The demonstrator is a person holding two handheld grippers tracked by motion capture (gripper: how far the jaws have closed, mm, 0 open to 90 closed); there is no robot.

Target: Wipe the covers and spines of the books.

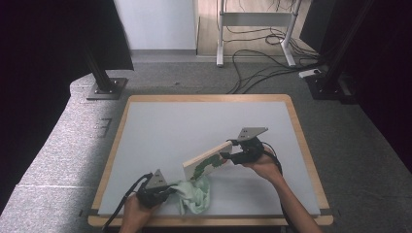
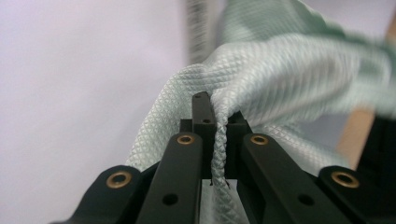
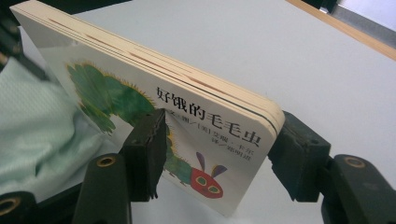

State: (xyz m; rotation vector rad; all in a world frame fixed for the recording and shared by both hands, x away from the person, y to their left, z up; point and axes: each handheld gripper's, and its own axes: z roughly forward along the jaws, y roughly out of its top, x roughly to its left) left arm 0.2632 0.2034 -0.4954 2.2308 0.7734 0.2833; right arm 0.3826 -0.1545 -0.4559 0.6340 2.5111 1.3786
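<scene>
grey table, left gripper pinching cloth

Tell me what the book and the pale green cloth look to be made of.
Book: thick board pages, likely stiff cardboard; the edge shows a few heavy cream layers with rounded corners, and the printed caterpillar cover has a smooth, slightly glossy look.

Pale green cloth: soft woven textile with a fine diamond waffle texture, matte, draping in folds; possibly microfibre, though the fibre cannot be told.
</scene>
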